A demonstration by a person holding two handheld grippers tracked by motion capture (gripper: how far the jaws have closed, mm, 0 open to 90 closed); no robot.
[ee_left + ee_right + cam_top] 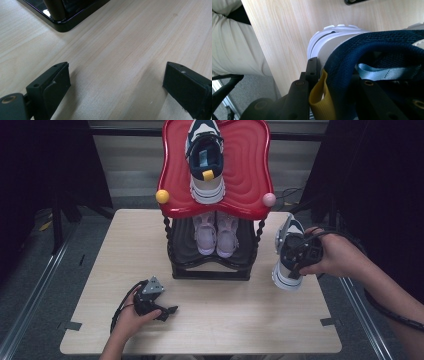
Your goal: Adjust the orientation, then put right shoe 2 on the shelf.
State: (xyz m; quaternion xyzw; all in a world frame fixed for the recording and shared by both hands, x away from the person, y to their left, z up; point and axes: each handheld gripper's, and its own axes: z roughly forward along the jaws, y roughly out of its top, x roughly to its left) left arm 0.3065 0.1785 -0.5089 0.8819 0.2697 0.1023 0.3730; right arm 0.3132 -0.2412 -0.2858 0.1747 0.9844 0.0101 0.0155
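Note:
A navy-and-white sneaker hangs above the right part of the table, and my right gripper is shut on its heel collar. In the right gripper view the navy collar, a yellow pull tab and a light blue loop sit between the black jaws. Its matching sneaker lies on the red top shelf of the shoe rack. Two pink shoes stand on the lower black shelf. My left gripper rests open on the table at the front left, with bare wood between its fingers.
The rack's black base stands at the table's middle back, and its corner lies just ahead of my left gripper. Yellow and pink knobs top the rack's posts. Dark curtains flank the table.

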